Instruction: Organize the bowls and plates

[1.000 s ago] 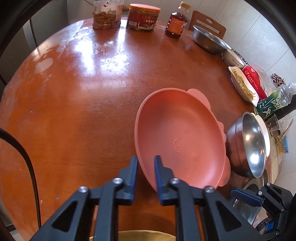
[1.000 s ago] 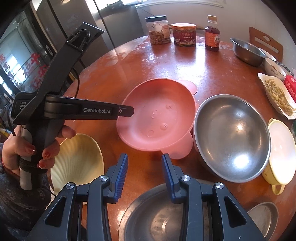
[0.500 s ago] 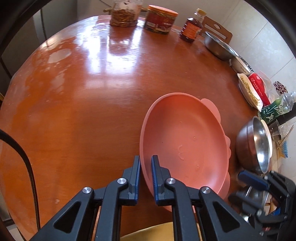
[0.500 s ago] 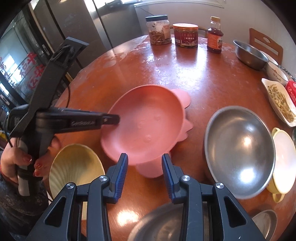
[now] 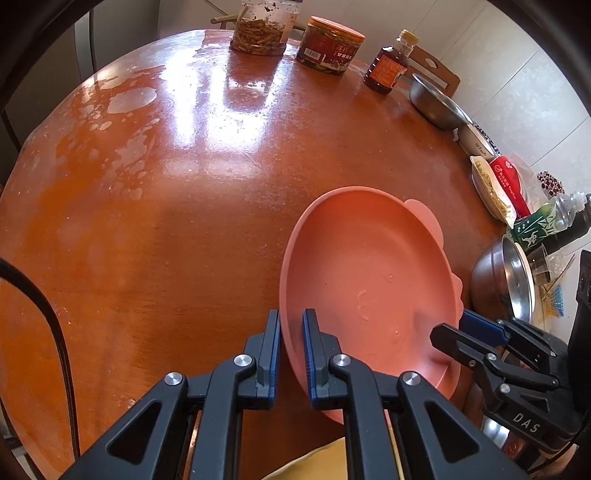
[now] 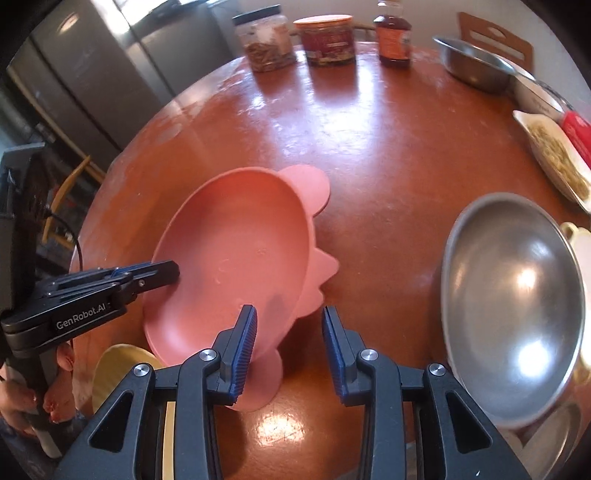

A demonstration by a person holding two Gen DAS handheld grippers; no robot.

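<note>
Stretching away from the grippers, the round table (image 5: 155, 206) lies bare over its left and middle, while jars (image 5: 264, 27) and a bottle (image 5: 389, 61) line the far edge and dishes crowd the right rim. The left gripper (image 5: 291, 354) is clenched on the near-left rim of the pink plate (image 5: 369, 288), one finger inside the rim and one outside, and the plate is tilted with its right side lower. The right gripper (image 6: 290, 350) stands released just beside the plate's lobed edge, nothing between its fingers. A steel bowl (image 6: 513, 306) sits near on the right. A yellow dish (image 6: 114, 369), blurred, seems to lie under the plate's near edge.
</note>
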